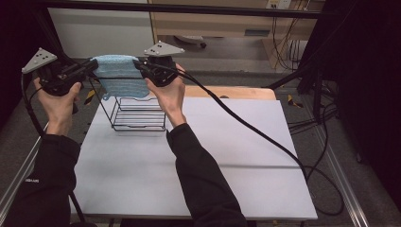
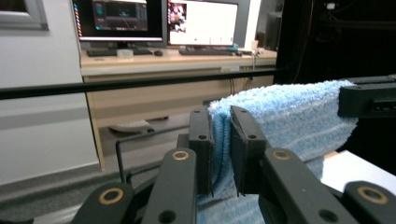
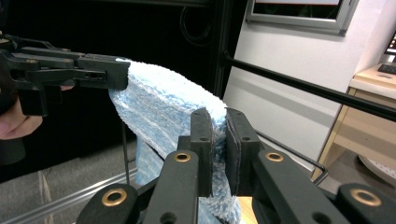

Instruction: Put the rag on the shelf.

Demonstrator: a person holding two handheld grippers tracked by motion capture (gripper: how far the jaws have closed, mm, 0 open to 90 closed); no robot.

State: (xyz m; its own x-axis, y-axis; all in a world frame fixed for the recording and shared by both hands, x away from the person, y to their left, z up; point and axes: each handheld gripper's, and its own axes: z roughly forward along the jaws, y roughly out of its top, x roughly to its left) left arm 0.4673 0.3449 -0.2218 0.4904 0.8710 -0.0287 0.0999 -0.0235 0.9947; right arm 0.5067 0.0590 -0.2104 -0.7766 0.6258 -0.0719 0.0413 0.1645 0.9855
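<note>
A light blue towel (image 1: 119, 75) hangs stretched between my two grippers, above a black wire rack (image 1: 137, 113) at the far left of the white table. My left gripper (image 1: 92, 67) is shut on the towel's left upper edge; in the left gripper view its pads pinch the blue towel (image 2: 280, 116) between them at the left gripper (image 2: 221, 140). My right gripper (image 1: 140, 67) is shut on the right upper edge; in the right gripper view the towel (image 3: 163, 107) runs from my right gripper (image 3: 218, 140) to the other gripper (image 3: 100, 72). The towel's lower part drapes in front of the rack's top.
The white table (image 1: 227, 156) spreads to the right and near side of the rack. A black cable (image 1: 265, 137) trails across it from the right gripper. A black frame bar (image 1: 189, 8) crosses overhead at the back, with a wooden desk and monitors (image 2: 159, 21) behind.
</note>
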